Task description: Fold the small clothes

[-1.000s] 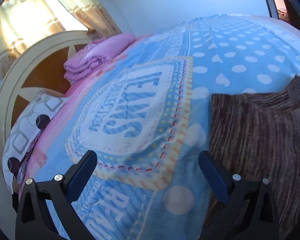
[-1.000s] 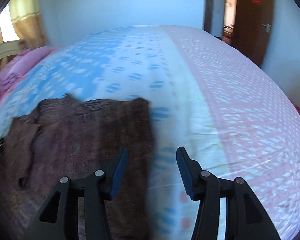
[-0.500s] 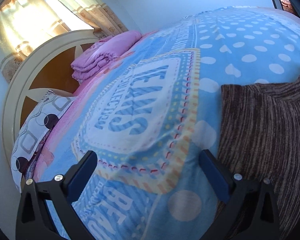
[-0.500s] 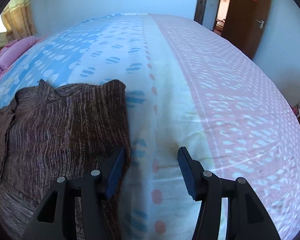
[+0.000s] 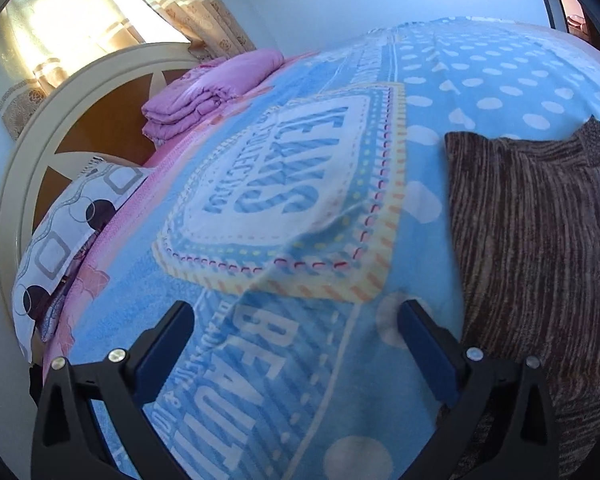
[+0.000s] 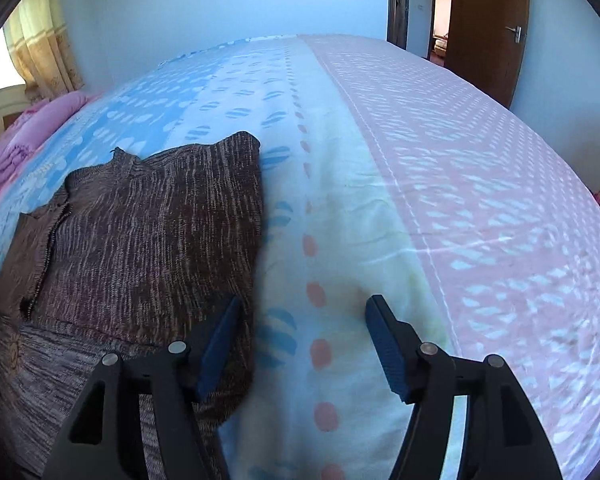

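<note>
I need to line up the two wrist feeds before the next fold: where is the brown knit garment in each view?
Left wrist view: the brown knit garment fills the right side, right of the left gripper.
Right wrist view: it lies left of centre, its right edge at the right gripper's left jaw.
Shared landmark: the folded pink bedding near the headboard.

Blanket — large blue letters read "BEAUT", cut off; the emblem lettering above is not legible.
</note>
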`<state>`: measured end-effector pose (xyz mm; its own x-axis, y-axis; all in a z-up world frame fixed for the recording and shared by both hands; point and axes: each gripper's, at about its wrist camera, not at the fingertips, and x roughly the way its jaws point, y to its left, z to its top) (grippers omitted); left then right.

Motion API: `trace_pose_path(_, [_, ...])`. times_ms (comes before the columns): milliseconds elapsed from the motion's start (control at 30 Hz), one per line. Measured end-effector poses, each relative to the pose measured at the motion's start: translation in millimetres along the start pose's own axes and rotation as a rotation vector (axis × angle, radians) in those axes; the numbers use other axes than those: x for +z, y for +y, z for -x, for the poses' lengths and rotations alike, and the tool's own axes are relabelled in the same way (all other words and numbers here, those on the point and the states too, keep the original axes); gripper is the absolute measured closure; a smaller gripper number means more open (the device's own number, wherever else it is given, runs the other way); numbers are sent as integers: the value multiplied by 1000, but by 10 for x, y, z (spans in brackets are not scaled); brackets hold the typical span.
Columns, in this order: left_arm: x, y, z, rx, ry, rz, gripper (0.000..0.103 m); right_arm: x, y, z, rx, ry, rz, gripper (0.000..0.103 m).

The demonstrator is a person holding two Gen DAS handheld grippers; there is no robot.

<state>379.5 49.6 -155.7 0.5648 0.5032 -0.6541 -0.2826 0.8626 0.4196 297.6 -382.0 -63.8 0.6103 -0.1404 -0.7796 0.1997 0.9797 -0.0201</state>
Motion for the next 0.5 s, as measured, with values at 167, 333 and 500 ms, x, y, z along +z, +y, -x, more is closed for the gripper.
trace_pose_path(167, [-147,191,218,-88,1,38,0,-146,32,354,41,-48,-7,38])
trace_pose_path(333, [-282,293,504,-123,-47,36,0,-260,145,581,83,-82,10,37])
trace_pose_path(500, [-349,399,784,-173,-94,49,0,-421,303,795,124,-95,32,37])
